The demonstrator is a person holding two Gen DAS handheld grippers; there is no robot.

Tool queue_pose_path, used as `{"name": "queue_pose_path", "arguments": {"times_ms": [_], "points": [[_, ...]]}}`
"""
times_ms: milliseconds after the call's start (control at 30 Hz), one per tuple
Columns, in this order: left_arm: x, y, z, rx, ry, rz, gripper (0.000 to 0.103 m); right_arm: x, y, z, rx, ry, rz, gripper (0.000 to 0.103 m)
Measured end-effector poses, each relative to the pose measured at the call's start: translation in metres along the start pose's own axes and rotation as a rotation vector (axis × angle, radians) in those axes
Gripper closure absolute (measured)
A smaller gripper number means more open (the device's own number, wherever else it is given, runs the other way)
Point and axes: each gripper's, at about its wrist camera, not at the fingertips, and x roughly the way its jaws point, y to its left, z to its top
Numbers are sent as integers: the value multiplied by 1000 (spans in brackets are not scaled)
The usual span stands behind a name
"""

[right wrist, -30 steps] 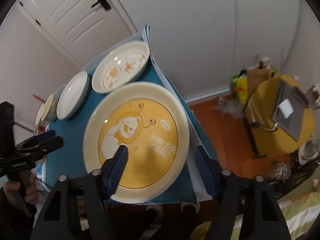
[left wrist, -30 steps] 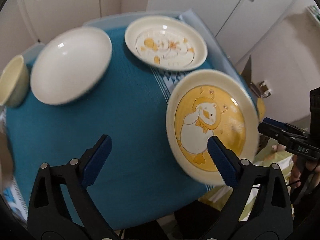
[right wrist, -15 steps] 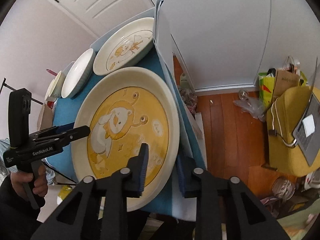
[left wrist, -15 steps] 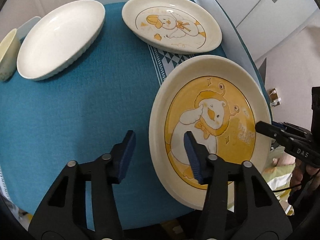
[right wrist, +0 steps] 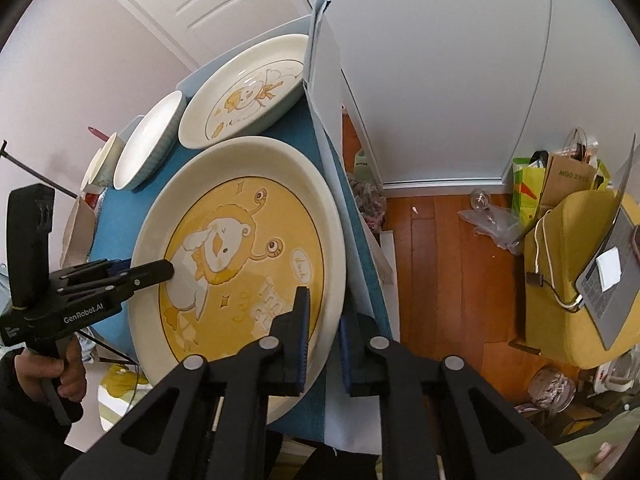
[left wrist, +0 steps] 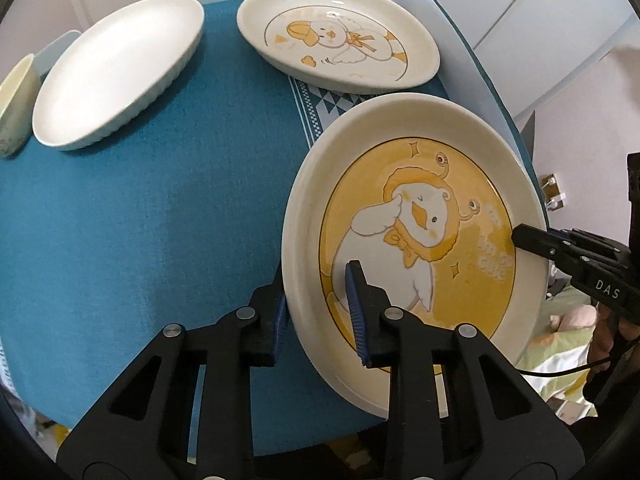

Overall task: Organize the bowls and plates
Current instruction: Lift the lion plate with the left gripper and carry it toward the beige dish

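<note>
Glossy glazed ceramic yellow plate (left wrist: 420, 216), matt woven blue cloth (left wrist: 160, 200), polished wood floor (right wrist: 440, 264).

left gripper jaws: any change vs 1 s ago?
Yes. The left gripper has closed from wide open onto the near rim of the yellow duck plate, and has advanced over the blue tablecloth toward it.

Duck plate (left wrist: 416, 236) before oval plate (left wrist: 340, 40), beside bowl (left wrist: 116, 68).

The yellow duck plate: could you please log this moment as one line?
yellow duck plate: gripped at opposite rims | left gripper: shut on rim | right gripper: shut on rim | other dishes: on blue cloth
</note>
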Motion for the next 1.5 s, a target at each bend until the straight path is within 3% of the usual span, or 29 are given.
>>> {"name": "queue_pose_path", "arguments": {"times_ms": [433,733,1100,1267,1500], "points": [[-27,13,-15,-36,-72,18,79,-7,16,5,-80,-42,1,91],[-78,51,-29,-129,-165,27,79,-16,59,16,-183,-81,29,90],[-157,154,-69,-227,-236,112,79,7,172,32,-297,-79,117,90],[-159,208,-87,-252,-202,135,79,40,223,31,-326,-41,126,90],[-130,276,-108,-287,-129,124,79,96,279,25,-345,7,92,91]]}}
